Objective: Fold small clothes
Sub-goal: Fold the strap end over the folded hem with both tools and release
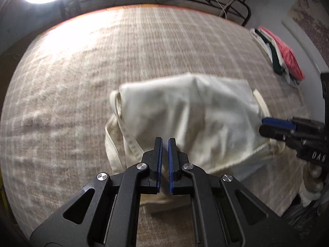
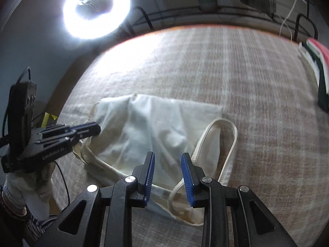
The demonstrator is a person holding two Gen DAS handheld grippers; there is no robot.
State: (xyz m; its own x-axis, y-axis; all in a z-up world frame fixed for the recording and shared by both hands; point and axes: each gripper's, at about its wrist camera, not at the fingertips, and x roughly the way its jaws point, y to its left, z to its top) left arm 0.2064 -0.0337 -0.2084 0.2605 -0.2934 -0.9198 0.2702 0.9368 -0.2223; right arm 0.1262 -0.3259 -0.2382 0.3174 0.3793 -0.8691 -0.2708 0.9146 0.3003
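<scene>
A cream cloth garment with straps [image 1: 185,115] lies partly folded on the checked beige blanket [image 1: 82,72]; it also shows in the right wrist view [image 2: 152,123]. My left gripper [image 1: 165,141] hovers over its near edge with its jaws nearly together and nothing between them; it appears at the garment's left edge in the right wrist view [image 2: 90,130]. My right gripper [image 2: 167,156] is open and empty above the garment's near edge, beside a strap loop [image 2: 218,144]. It shows at the right in the left wrist view [image 1: 267,125].
A stack of folded clothes, red on top [image 1: 281,55], lies at the blanket's far right, also visible in the right wrist view [image 2: 320,65]. A bright ring light [image 2: 96,10] stands beyond the far left edge. A dark metal rack [image 1: 236,4] is behind.
</scene>
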